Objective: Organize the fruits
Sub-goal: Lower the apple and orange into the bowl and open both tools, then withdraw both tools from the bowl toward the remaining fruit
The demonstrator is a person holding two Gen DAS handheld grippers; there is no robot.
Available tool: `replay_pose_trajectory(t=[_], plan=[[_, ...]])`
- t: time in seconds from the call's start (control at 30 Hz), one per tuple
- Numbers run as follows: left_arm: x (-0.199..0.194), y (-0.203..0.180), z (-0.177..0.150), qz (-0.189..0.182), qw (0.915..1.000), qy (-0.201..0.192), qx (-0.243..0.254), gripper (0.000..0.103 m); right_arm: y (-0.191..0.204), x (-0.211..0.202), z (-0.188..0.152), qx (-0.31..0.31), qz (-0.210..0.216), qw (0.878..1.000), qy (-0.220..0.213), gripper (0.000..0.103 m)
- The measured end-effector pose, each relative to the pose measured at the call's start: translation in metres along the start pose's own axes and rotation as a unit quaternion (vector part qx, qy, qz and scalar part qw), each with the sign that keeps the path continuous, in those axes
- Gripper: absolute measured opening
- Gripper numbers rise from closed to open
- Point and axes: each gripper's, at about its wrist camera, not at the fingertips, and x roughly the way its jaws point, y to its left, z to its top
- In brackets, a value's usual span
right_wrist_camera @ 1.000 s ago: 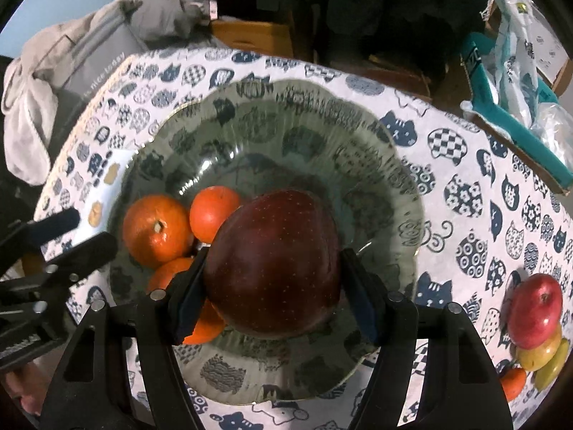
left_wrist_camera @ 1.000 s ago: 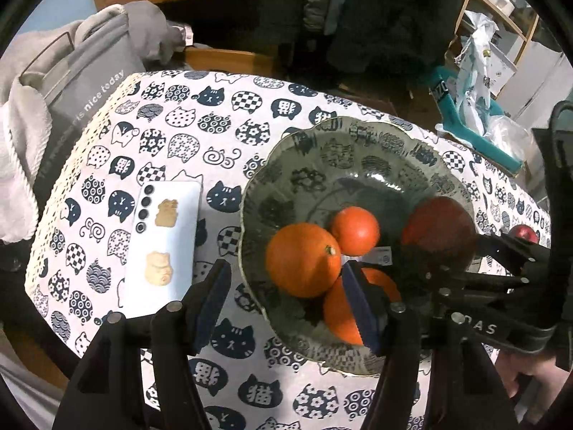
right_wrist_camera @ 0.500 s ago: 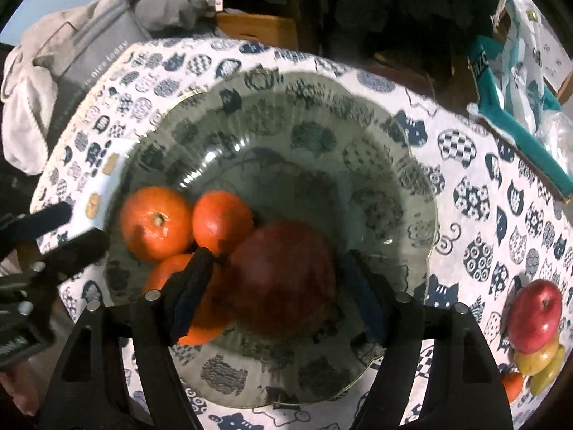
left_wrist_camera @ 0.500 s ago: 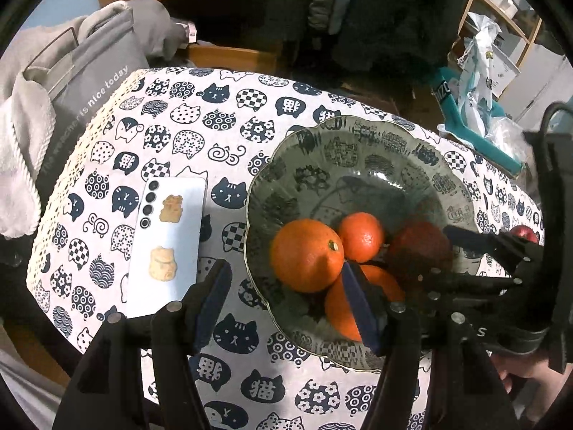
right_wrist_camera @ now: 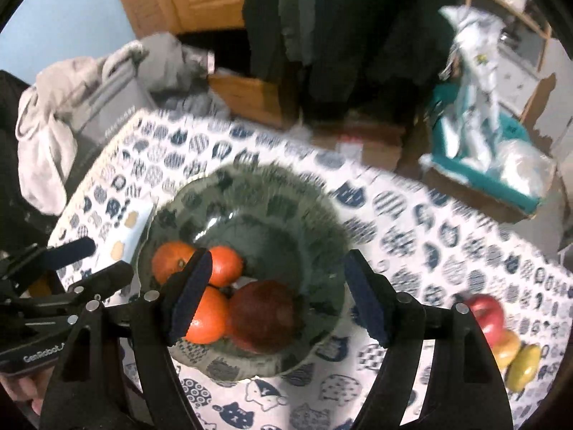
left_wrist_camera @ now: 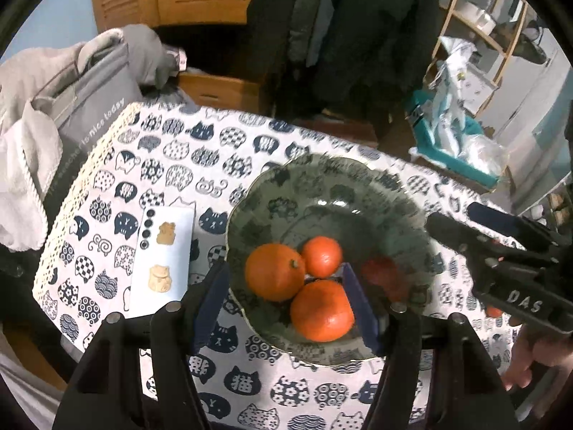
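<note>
A green patterned bowl (left_wrist_camera: pixel 322 193) (right_wrist_camera: pixel 272 208) sits on the cat-print tablecloth. It holds three oranges (left_wrist_camera: pixel 275 276) (right_wrist_camera: pixel 211 315) and a dark red apple (right_wrist_camera: pixel 263 315), which also shows in the left wrist view (left_wrist_camera: pixel 381 274). My right gripper (right_wrist_camera: pixel 277 294) is open and empty, raised above the apple. My left gripper (left_wrist_camera: pixel 286 304) is open and empty above the bowl's near left side. More fruit lies to the right: a red apple (right_wrist_camera: pixel 487 313) and yellow fruits (right_wrist_camera: pixel 521 363).
A white phone (left_wrist_camera: pixel 161 258) lies left of the bowl. A grey bag and cloths (left_wrist_camera: pixel 71 107) sit at the table's far left edge. A teal box with plastic bags (right_wrist_camera: pixel 483 165) stands beyond the far right edge.
My right gripper has let go of the dark red apple in the bowl, opened, and pulled up and back. The left gripper has also drawn back a little.
</note>
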Motion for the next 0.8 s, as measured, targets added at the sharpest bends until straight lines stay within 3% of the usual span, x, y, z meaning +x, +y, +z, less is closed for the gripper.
replay_pose_trajectory(t=[0.43,0.8], plan=[[-0.072,-0.033,0.003,-0.016,0.9958,-0.083,0.035,0.081,-0.026,-0.098,-0.008,-0.003,-0.04,0.994,-0.097,0.077],[-0.112,-0.057,0.001,-0.034,0.9898,-0.128,0.054,0.087,-0.043,-0.164,-0.031,-0.015,-0.059,0.986,-0.158,0.079]])
